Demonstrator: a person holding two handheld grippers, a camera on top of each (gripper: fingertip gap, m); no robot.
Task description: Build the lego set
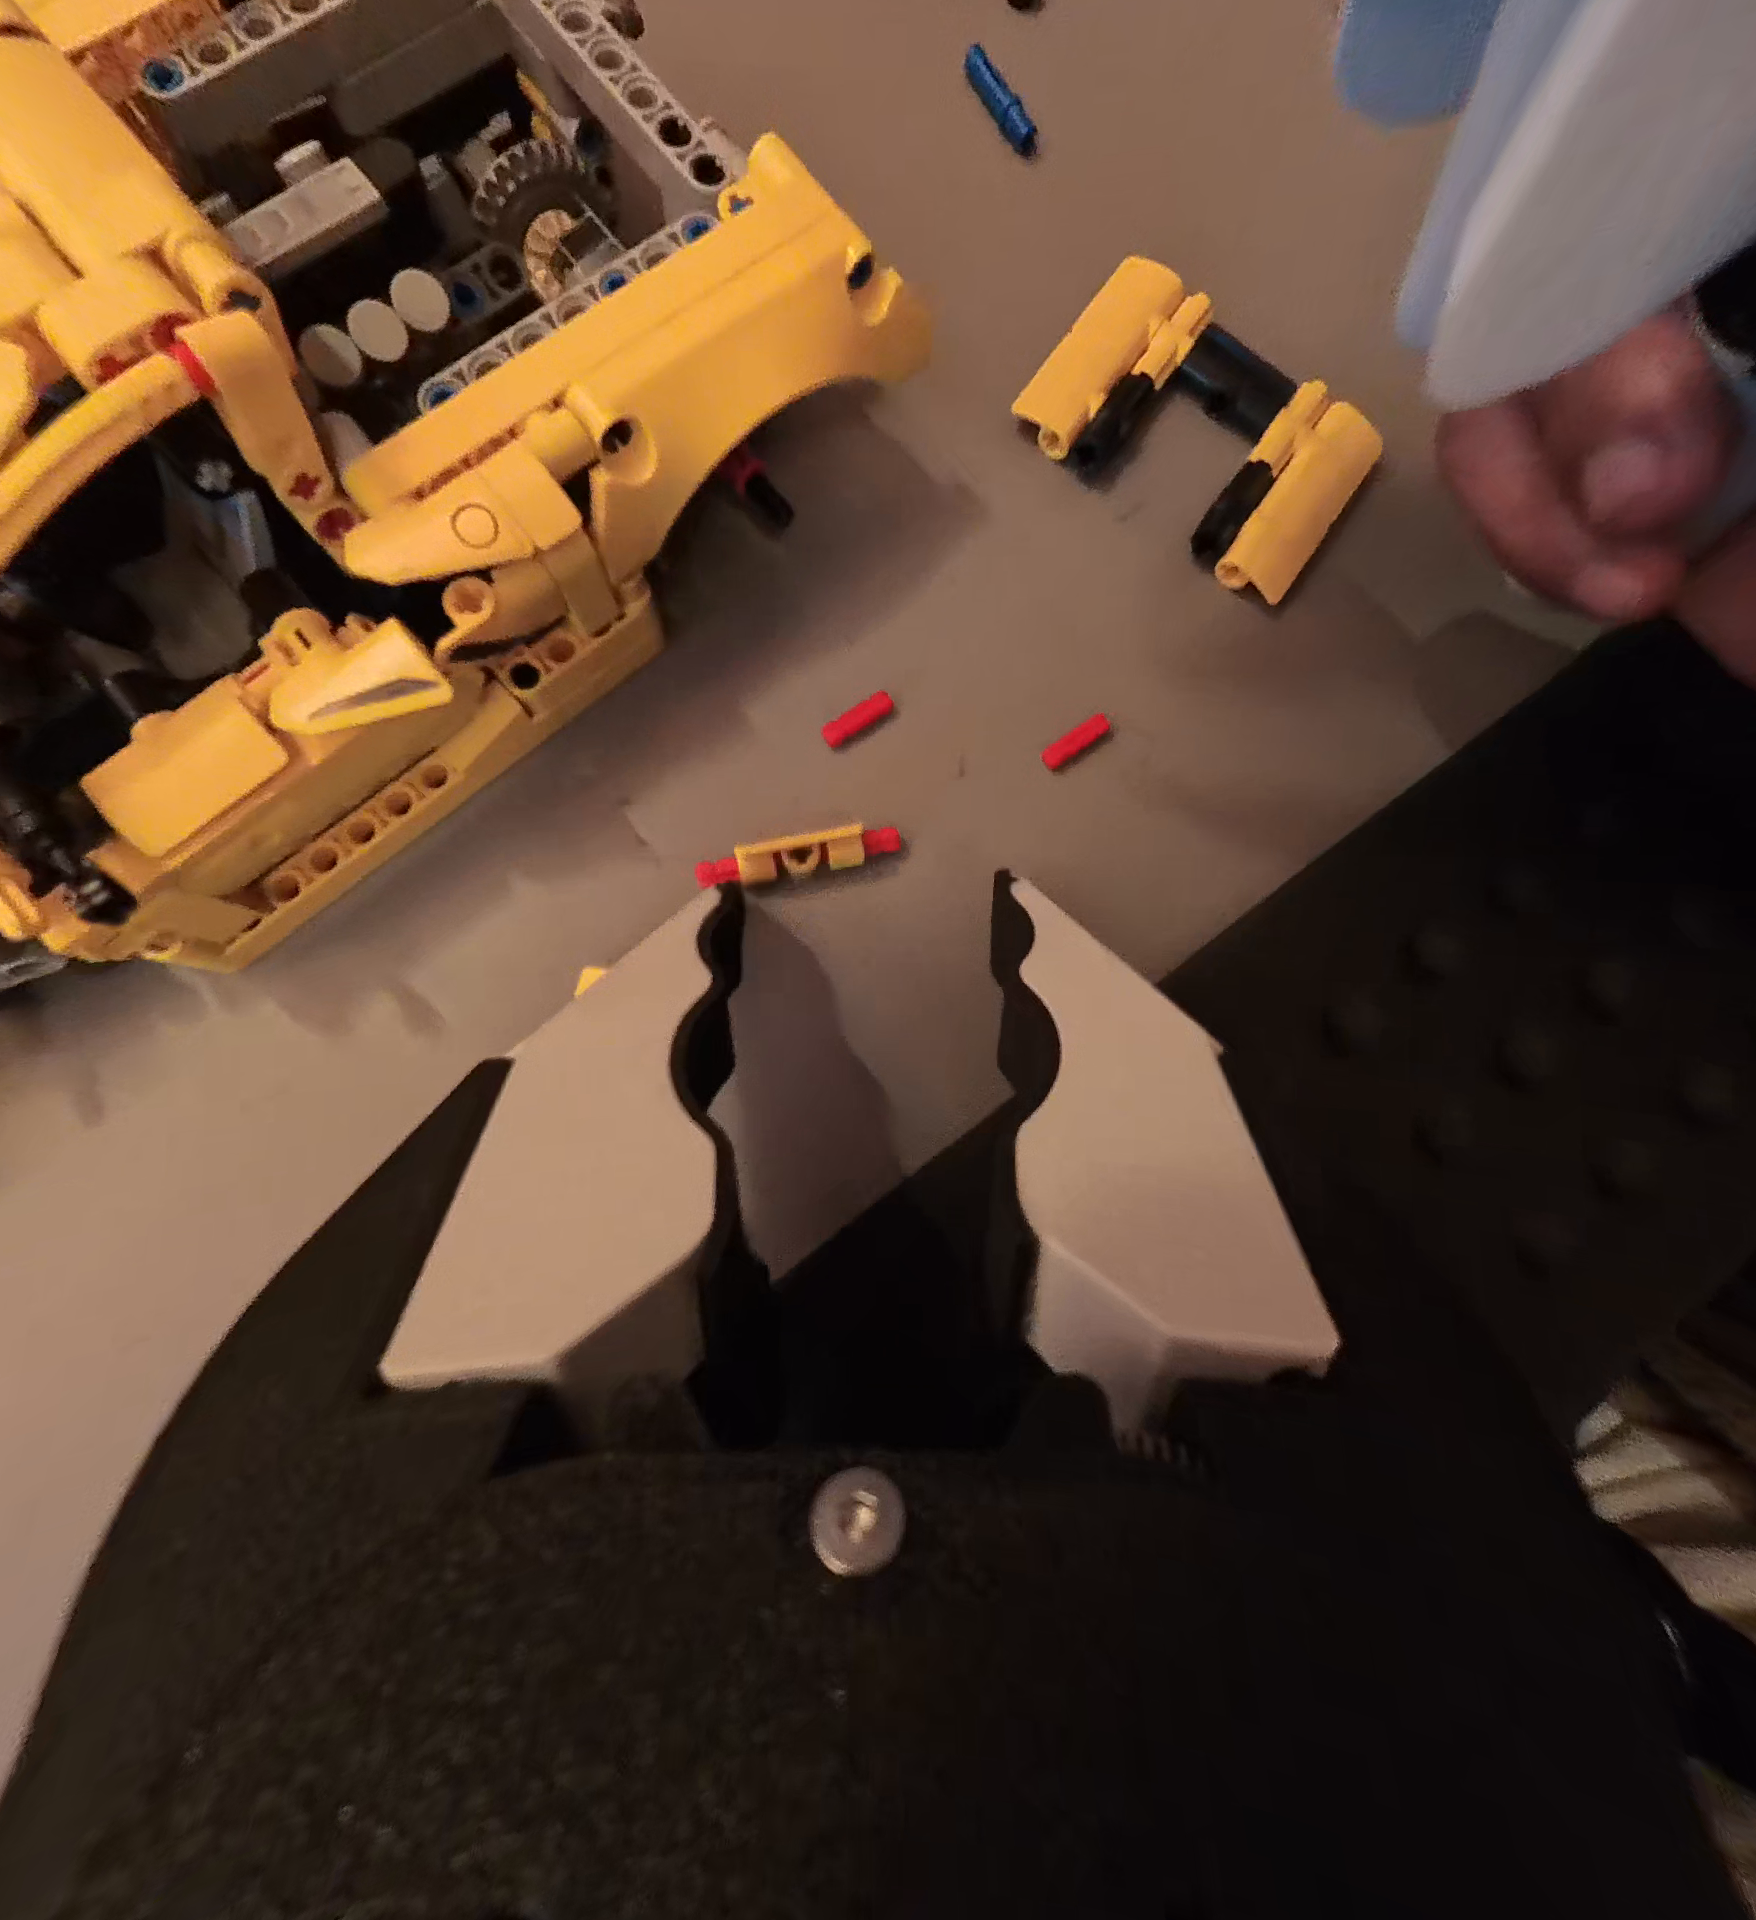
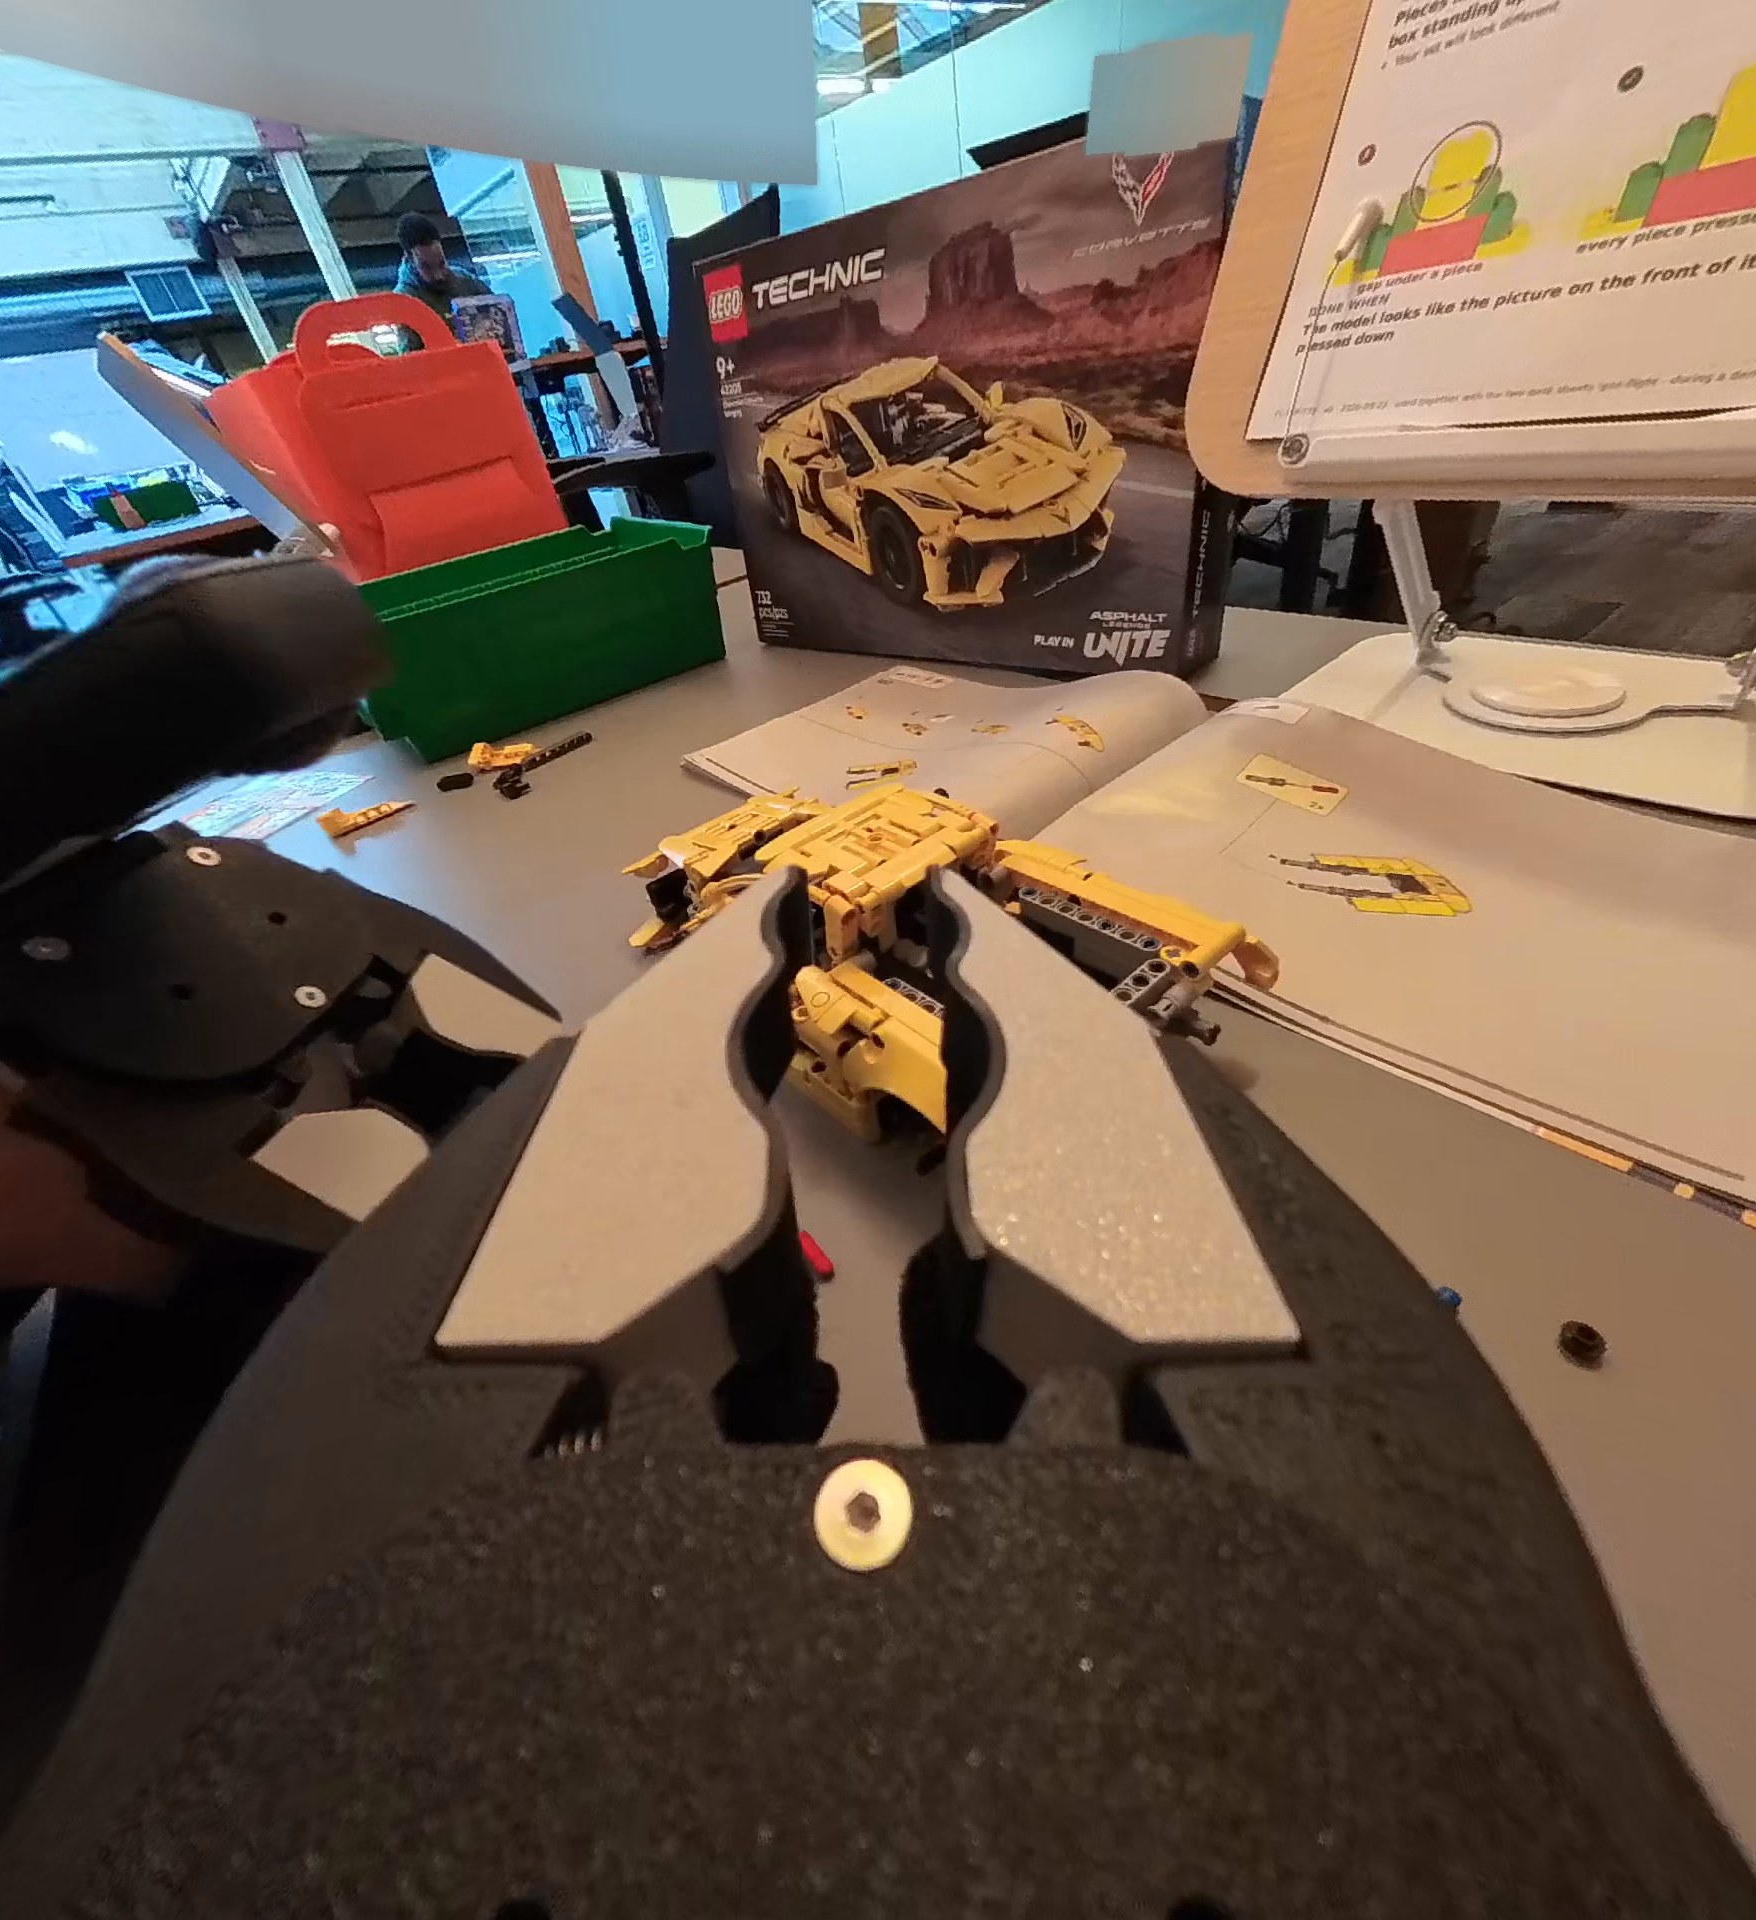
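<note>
Left gripper [image 1: 869,904] hovers low over the grey table [image 1: 230,1195], jaws apart w/ a clear gap, nothing between them. Just beyond its tips lies a small yellow connector w/ red pins [image 1: 799,855] sticking out each end. Two loose red pins [image 1: 857,719] [image 1: 1075,741] lie a bit farther off, apart from each other. Far right of those sits a yellow-and-black sub-assembly [image 1: 1201,421], U-shaped, flat on the table. A blue pin [image 1: 1001,99] lies at the far edge. The half-built yellow car [image 1: 354,499] fills the left side, innards and gears exposed. A person's hand [image 1: 1622,488] & pale sleeve show at the far right, blurred.

Right gripper [image 2: 869,904] is also held open, narrower gap, holding nothing; the car [image 2: 884,852] shows through the gap, beyond the tips, no contact visible. One red pin [image 2: 818,1254] shows on the table between the fingers near their base. The left gripper [image 2: 261,1039] is seen at left, tips hidden. Open instruction booklet [image 2: 1373,935] lies right of the car, touching its far-right end. Farther back: set box [image 2: 967,416], green bin [image 2: 552,623] w/ an orange bag [image 2: 406,436] in it, and a sheet on a white stand [image 2: 1539,239] at far right. Small loose parts [image 2: 515,764] lie near the bin.
</note>
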